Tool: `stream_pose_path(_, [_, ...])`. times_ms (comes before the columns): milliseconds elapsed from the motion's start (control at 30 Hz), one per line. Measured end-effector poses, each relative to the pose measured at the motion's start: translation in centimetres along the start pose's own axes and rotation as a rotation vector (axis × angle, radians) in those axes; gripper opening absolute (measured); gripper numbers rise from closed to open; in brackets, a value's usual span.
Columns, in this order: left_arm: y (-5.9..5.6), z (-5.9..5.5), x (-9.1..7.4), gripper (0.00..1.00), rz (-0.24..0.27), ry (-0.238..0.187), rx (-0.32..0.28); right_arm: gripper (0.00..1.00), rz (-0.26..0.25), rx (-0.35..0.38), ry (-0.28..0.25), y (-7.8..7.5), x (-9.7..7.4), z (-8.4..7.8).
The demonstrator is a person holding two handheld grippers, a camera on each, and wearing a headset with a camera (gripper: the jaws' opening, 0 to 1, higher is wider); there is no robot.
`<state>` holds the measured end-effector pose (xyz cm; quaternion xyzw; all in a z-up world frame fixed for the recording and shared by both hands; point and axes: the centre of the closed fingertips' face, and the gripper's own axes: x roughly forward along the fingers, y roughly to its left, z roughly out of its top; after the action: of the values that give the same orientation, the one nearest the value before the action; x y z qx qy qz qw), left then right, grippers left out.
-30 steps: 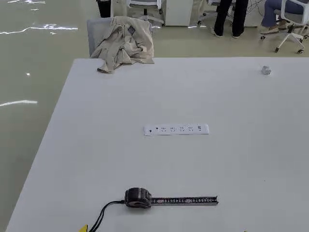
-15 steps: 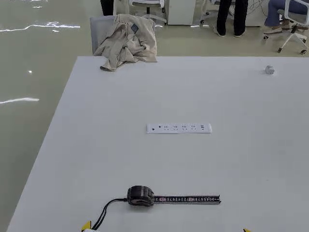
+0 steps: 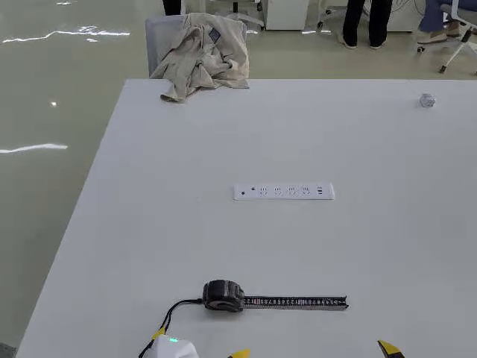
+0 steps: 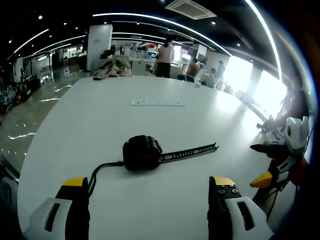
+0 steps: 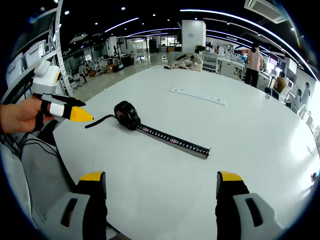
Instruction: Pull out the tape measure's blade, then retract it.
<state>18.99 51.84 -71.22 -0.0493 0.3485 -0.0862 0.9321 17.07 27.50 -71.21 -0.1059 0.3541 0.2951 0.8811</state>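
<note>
A black tape measure (image 3: pixel 223 295) lies near the front edge of the white table (image 3: pixel 186 194), with its blade (image 3: pixel 298 302) drawn out flat to the right and a black cord trailing left. In the left gripper view the case (image 4: pixel 142 152) sits just ahead of my open left gripper (image 4: pixel 147 181), nothing between its jaws. My right gripper (image 5: pixel 161 176) stands open short of the blade (image 5: pixel 172 141) and case (image 5: pixel 126 114). Yellow tips of the left gripper (image 3: pixel 200 344) and right gripper (image 3: pixel 389 348) show at the head view's bottom edge.
A white power strip (image 3: pixel 284 192) lies mid-table. A beige jacket (image 3: pixel 203 54) is draped over a chair at the far left corner. A small crumpled object (image 3: pixel 426 100) sits far right. People stand beyond the table. The table's left edge drops to the floor.
The head camera has tilted and shifted. Both grippers' yellow tips have come up into the bottom of the head view. The tape measure and blade lie where they were.
</note>
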Motion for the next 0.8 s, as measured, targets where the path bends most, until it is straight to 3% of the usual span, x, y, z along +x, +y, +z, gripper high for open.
stream_pose_path(200, [-0.6,0.3,1.0,0.97,-0.007,0.009,-0.018,0.93,0.027,-0.070,0.034,-0.5,0.8,-0.7])
stream_pose_path(800, [-0.5,0.1,3.2,0.95,0.008,0.033,-0.048,0.90,0.073,-0.127,0.070,-2.5,3.3,-0.4])
